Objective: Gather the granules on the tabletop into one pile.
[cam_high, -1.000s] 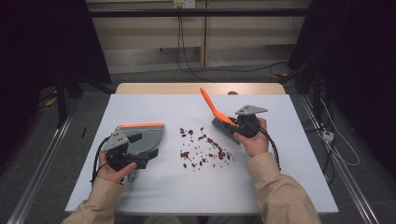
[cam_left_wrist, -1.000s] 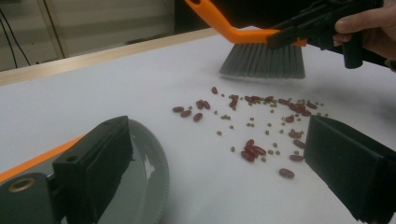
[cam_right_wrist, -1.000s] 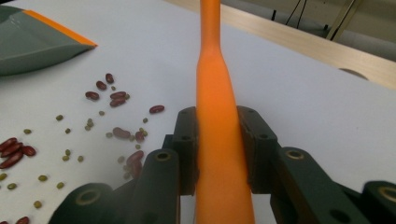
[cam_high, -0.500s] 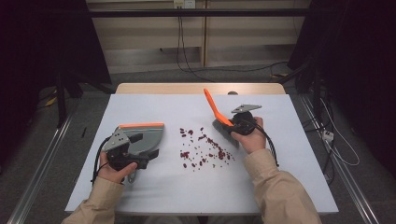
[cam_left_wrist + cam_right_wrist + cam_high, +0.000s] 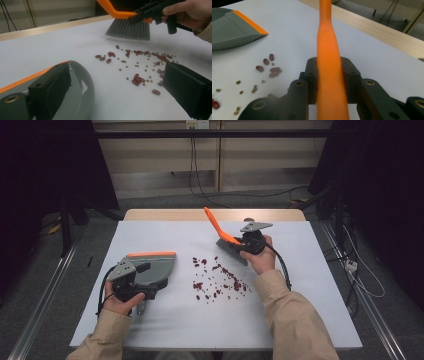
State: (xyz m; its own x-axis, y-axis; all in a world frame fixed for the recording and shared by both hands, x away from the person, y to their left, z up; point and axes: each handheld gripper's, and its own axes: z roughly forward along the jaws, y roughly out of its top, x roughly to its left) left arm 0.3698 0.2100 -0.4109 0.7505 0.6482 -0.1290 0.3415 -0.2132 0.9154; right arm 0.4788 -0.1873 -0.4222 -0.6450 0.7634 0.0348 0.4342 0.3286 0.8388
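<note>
Right now your right hand-held gripper [image 5: 239, 243] is clamped on the orange plastic handle of a small hand brush [image 5: 216, 226], the two black jaws pressing the handle from both sides in the right gripper view. The brush's grey bristles [image 5: 128, 30] hang just above the desk [image 5: 310, 285], at the far edge of the scattered beans. Your left hand-held gripper [image 5: 140, 292] sits on the near left of the desk; its jaws stand wide apart in the left gripper view, one resting against the grey plastic dustpan with an orange lip [image 5: 152, 267], and I cannot tell whether they grip it. The dustpan lies flat, its orange lip on the far side. Between pan and brush lies a loose spread of dark red beans [image 5: 220, 281] mixed with small green ones [image 5: 137, 66], on the pale blue desk top.
</note>
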